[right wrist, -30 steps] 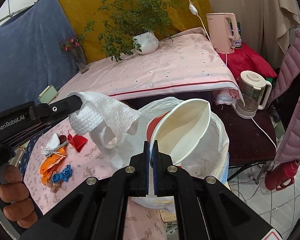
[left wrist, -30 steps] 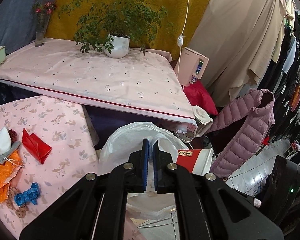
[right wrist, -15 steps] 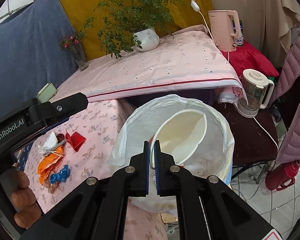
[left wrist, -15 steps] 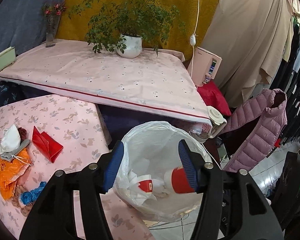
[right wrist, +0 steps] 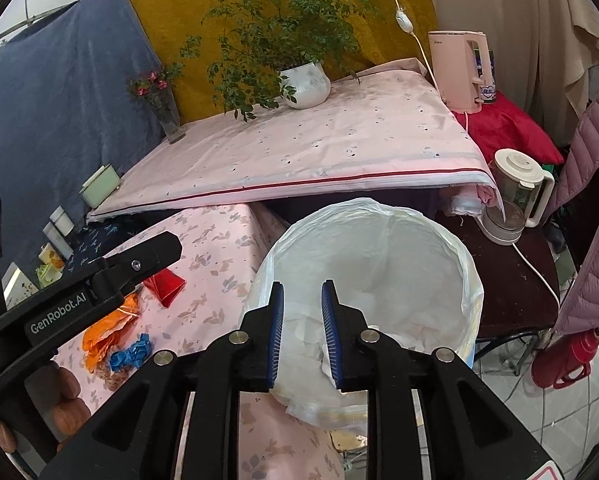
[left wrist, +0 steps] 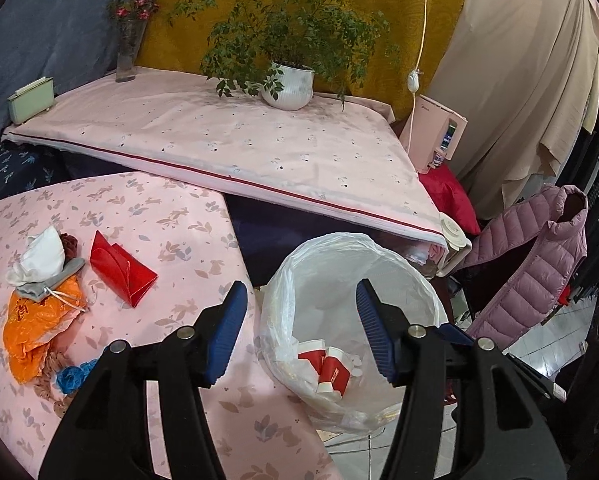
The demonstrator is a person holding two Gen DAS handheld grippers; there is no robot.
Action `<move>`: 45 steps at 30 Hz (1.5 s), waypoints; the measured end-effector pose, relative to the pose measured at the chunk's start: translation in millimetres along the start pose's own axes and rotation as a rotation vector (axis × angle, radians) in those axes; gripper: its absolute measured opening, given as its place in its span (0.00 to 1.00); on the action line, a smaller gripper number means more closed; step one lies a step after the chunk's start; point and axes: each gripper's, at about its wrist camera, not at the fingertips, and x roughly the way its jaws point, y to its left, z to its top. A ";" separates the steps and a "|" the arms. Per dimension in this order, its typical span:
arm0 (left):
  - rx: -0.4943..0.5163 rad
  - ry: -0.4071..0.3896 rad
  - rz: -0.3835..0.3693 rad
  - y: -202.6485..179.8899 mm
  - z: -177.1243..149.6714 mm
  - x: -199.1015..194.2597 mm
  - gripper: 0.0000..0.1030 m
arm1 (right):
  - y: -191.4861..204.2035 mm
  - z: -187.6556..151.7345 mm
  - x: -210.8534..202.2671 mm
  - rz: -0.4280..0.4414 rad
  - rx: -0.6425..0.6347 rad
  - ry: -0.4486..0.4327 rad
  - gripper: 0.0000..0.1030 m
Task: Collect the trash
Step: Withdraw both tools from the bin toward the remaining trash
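Both claws empty over the bin

The left claw gapes; the right claw is opening, nothing between (cup dropped in the bin). Remaining trash lies on the counter left of the bin; reach there next.

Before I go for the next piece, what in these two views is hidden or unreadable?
- Bin bag bottom: right wrist view, covered by the opening, empty right gripper.
- Trash pile: right wrist view, partly behind the left gripper.
- Brown scraps: left wrist view, under orange wrapper, unidentifiable.
- Kettle label: too small.
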 end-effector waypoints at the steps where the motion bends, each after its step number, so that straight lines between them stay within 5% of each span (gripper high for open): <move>1: -0.003 0.000 0.004 1.9 -0.7 -1.0 0.52 | 2.0 -0.4 -0.1 0.002 -0.003 0.001 0.24; 26: -0.123 0.012 0.120 80.7 -24.2 -27.5 0.52 | 79.7 -21.7 3.2 0.074 -0.119 0.043 0.39; 37: -0.203 0.005 0.188 133.7 -38.1 -43.0 0.65 | 120.2 -36.1 11.9 0.113 -0.176 0.076 0.45; 45: -0.242 0.007 0.281 184.9 -51.4 -49.2 0.85 | 147.4 -53.8 30.5 0.145 -0.209 0.128 0.45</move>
